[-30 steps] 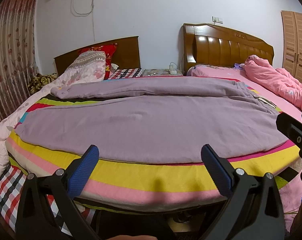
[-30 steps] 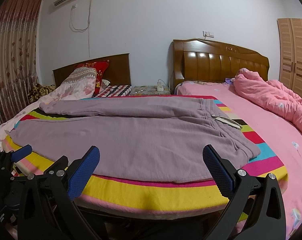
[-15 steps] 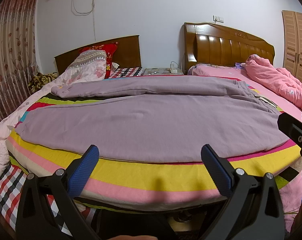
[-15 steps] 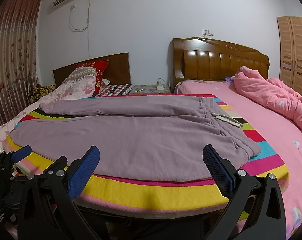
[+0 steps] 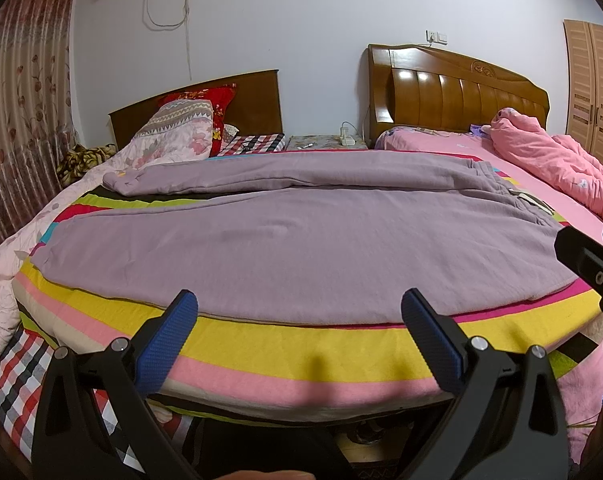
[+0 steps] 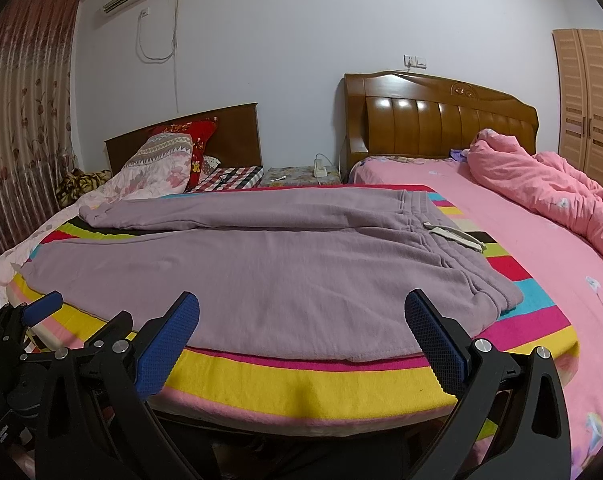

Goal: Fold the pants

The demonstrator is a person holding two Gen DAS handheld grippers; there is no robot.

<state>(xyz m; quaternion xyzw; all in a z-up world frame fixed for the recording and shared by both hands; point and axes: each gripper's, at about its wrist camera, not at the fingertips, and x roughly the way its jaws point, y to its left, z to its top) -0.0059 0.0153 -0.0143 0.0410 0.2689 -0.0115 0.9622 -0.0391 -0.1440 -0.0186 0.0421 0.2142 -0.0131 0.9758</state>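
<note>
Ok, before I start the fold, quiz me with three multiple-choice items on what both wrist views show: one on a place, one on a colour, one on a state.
1. Where do the pants lie?
A. on the striped blanket
B. on the pink quilt
C. on the floor

2. What colour are the pants?
A. black
B. mauve
C. green

3. How do the left gripper and right gripper stand?
A. both open, holding nothing
B. both shut on cloth
C. one open, one shut

Answers: 1 A, stripes border the pants all round. 2 B, the cloth is dull purple throughout. 3 A, each has its blue pads wide apart, short of the cloth.
</note>
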